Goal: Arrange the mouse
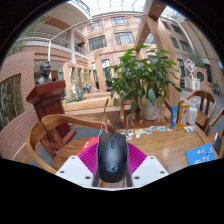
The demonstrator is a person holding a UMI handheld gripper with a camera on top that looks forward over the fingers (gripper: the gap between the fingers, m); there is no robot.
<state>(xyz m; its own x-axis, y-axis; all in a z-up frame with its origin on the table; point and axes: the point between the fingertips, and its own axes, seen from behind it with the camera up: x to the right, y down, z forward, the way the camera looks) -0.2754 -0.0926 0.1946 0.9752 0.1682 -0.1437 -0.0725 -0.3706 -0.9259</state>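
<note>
A black computer mouse [112, 157] sits between my two fingers, its nose pointing away from me. The magenta pads [90, 160] press against both its sides, so my gripper [112, 165] is shut on it. The mouse is held up above a wooden table [170, 148], level with the near edge. Its underside is hidden.
A potted green plant [145, 80] in a white pot stands on the table beyond the mouse. Small items lie scattered around it. A blue booklet [201, 154] lies at the right. Wooden chairs [50, 130] stand to the left and right [205, 105]. A large building fills the background.
</note>
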